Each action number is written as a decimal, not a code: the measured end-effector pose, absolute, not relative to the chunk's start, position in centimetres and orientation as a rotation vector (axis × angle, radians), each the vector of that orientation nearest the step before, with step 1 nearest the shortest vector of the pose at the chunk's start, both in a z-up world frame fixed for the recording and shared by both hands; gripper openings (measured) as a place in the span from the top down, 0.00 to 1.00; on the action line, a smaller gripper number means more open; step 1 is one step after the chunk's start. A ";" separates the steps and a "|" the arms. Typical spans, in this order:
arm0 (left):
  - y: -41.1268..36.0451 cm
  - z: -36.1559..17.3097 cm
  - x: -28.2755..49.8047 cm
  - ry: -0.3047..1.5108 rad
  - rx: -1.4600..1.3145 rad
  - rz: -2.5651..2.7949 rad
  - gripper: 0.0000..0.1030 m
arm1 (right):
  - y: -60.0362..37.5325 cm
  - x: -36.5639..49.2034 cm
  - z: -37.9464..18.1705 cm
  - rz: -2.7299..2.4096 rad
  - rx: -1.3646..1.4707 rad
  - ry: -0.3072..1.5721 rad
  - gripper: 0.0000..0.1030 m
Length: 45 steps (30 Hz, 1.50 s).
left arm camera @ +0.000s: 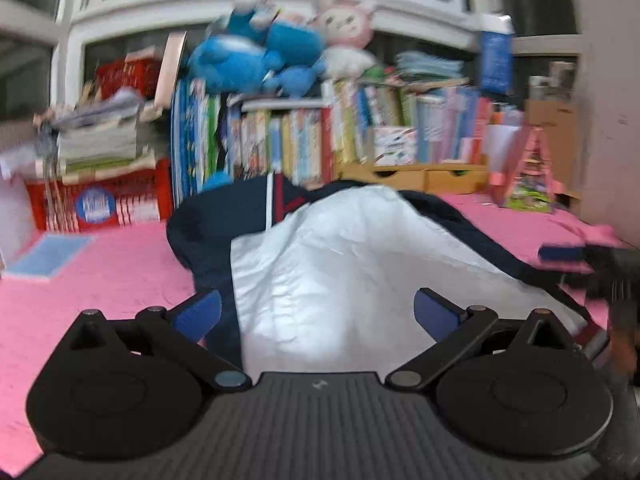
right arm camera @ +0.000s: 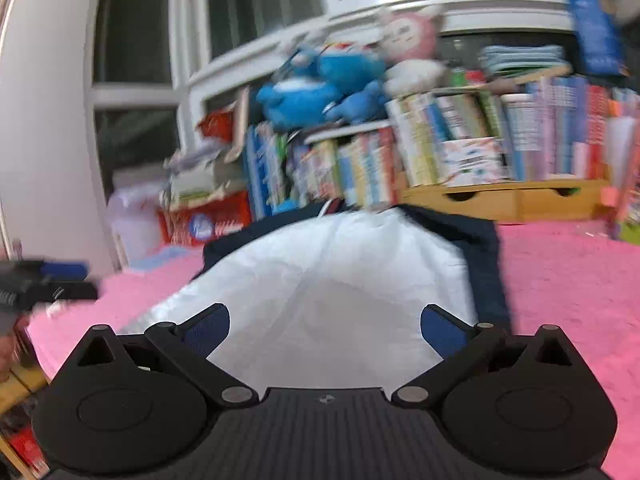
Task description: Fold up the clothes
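1. Blue-padded fingers of the left gripper [left arm camera: 316,314] stand spread wide and hold nothing, poised above the near edge of a garment [left arm camera: 344,264] on a pink blanket [left arm camera: 100,280].
2. Beside it, the right gripper [right arm camera: 324,330] hangs equally wide apart and empty, hovering over the same garment [right arm camera: 340,276] from the other side; each tool shows at the edge of the other's view.
3. Spread flat, the garment shows a pale white panel bordered in navy, with a red-and-white stripe at the far end near a row of books [left arm camera: 304,140]; it lies in the middle of the blanket, running away from both cameras toward the shelf.
4. Plush toys in blue [left arm camera: 256,60] and pink [left arm camera: 348,36] sit on top of the books, well clear of the work.
5. Both views are smeared, so fine creases and hems cannot be read.
6. By the look of it, the fold is between grasps: neither tool has cloth.
7. What comes next probably calls for lowering each gripper to a near corner or side edge, pinching one layer cleanly, and carrying it over the white panel without dragging the blanket.
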<state>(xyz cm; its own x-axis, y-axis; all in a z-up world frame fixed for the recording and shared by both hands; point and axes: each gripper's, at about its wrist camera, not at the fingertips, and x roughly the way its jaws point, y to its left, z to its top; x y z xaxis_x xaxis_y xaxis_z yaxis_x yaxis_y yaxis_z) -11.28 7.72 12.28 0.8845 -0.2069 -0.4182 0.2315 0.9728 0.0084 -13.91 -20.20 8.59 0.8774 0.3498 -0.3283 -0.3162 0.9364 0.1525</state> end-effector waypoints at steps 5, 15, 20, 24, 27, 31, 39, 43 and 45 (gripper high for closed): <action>5.1 8.2 -8.0 0.532 0.166 -0.075 0.00 | -17.1 -13.4 5.8 0.345 -0.036 0.461 0.00; 6.6 4.4 -9.4 0.547 0.248 0.014 0.00 | -26.7 -16.0 2.3 0.053 -0.016 0.526 0.00; 7.8 6.0 -10.3 0.544 0.245 0.057 0.00 | -29.8 -16.7 3.8 -0.057 0.056 0.551 0.01; 8.2 9.0 -10.1 0.468 0.280 0.061 0.00 | -27.9 -15.7 6.8 0.057 0.047 0.470 0.00; 8.8 11.2 -8.7 0.450 0.251 0.049 0.00 | -25.0 -13.2 9.0 0.161 0.025 0.424 0.00; 10.2 12.6 -5.8 0.463 0.179 0.036 0.00 | -20.9 -7.9 10.1 0.296 0.036 0.442 0.00; 14.2 13.5 4.4 0.466 0.093 0.105 0.00 | -17.2 -1.2 4.9 0.275 0.037 0.598 0.00; 16.0 12.8 10.7 0.519 0.016 0.087 0.00 | -17.2 -0.7 3.3 0.210 0.049 0.657 0.00; 16.5 12.2 14.1 0.553 -0.021 0.091 0.00 | -16.6 -0.3 2.8 0.164 0.014 0.686 0.00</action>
